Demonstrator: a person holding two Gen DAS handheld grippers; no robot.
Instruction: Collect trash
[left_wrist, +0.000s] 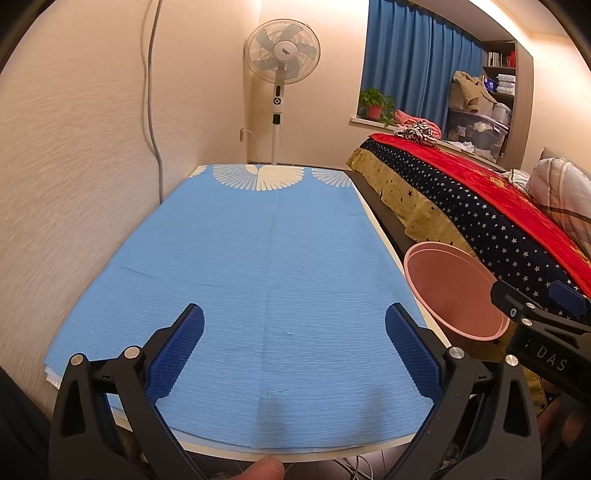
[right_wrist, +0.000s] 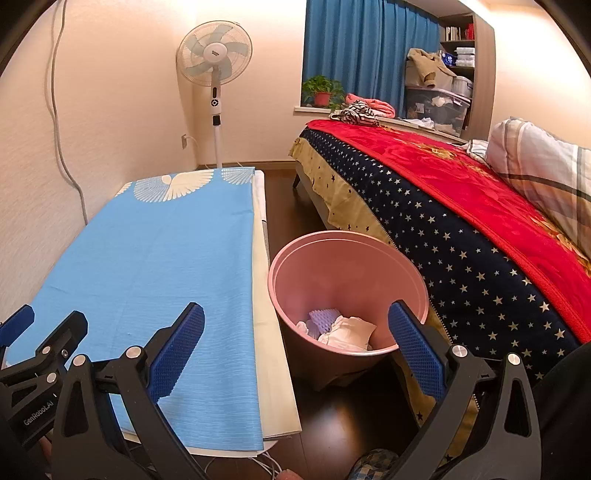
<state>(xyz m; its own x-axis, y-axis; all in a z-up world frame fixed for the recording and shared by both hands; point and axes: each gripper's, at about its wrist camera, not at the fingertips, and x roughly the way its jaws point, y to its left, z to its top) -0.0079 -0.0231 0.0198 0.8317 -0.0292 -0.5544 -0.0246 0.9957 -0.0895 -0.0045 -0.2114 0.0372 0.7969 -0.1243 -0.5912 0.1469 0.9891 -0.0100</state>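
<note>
Hovering over near end of table: left gripper (left_wrist: 294, 347), jaws spread wide, nothing between blue ribbed pads (left_wrist: 412, 354). Below it only blue tablecloth (left_wrist: 258, 266) with white wing print at far edge. Thumb tip visible at bottom edge of left wrist view.

Right gripper (right_wrist: 295, 347) also spread wide, holding nothing; left finger over cloth edge, right finger in line with near rim of pink trash bin (right_wrist: 314, 266). Also seen from left wrist view at right edge (left_wrist: 532, 295), beside bin rim (left_wrist: 458, 295).

Bin standing upright on dark floor between table's right side and bed (right_wrist: 461, 229), just beside both. Inside at bottom: crumpled white paper (right_wrist: 349, 332) and a lilac textured piece (right_wrist: 323, 317), touching each other.

Bed covered with red blanket over navy star-print cover. Standing fan (right_wrist: 215, 55) in far corner against wall, potted plant (right_wrist: 322, 90) on windowsill, blue curtains (right_wrist: 354, 48) behind it. Grey cable running down left wall (right_wrist: 59, 122).
</note>
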